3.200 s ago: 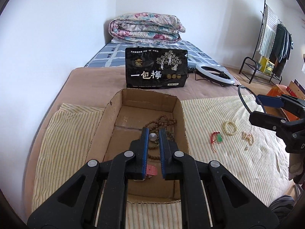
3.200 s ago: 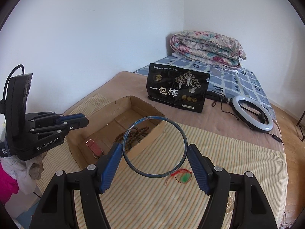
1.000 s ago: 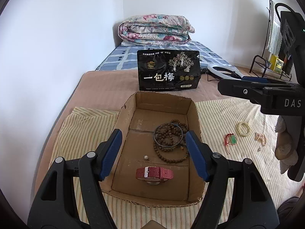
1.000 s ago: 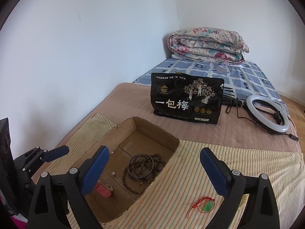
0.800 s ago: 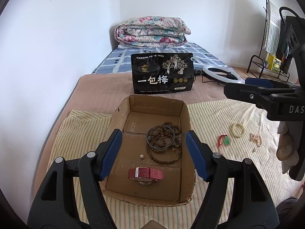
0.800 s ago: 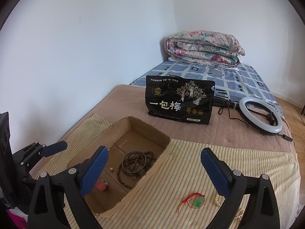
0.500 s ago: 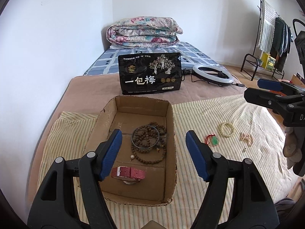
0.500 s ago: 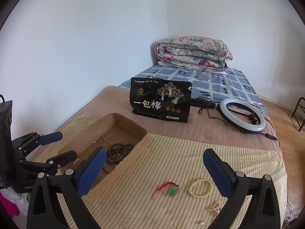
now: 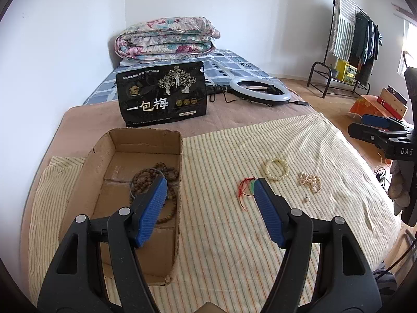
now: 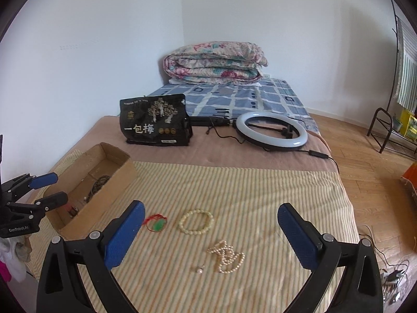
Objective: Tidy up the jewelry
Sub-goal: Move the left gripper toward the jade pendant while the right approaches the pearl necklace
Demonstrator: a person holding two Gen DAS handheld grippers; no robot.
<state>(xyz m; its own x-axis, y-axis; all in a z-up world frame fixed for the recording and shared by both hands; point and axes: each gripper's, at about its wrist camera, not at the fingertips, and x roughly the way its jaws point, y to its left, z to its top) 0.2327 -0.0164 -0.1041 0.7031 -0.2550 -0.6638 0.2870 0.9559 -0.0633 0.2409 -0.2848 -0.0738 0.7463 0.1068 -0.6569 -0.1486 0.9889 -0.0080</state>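
A cardboard box [image 9: 146,135] [image 10: 109,177] on the striped cloth holds brown bead strings [image 9: 146,180] and a thin bangle. On the cloth to its right lie a green pendant on red cord [image 9: 247,185] [image 10: 157,223], a cream bead bracelet [image 9: 277,168] [image 10: 196,221], a pearl necklace [image 9: 311,181] [image 10: 226,258] and a small pearl piece [image 10: 199,269]. My left gripper [image 9: 209,186] is open and empty, between the box and the pendant. My right gripper [image 10: 211,216] is wide open and empty, above the bracelet and necklace.
A black snack bag [image 9: 163,96] [image 10: 156,120] stands behind the box. A ring light [image 9: 259,90] [image 10: 271,131] with cable lies on the brown blanket. A folded quilt [image 10: 215,62] sits at the wall. A clothes rack [image 9: 349,49] stands on the floor at right.
Both grippers have swung right, away from the box toward the loose jewelry. Earlier the right gripper let go of the bangle, which now lies in the box, and the left gripper opened.
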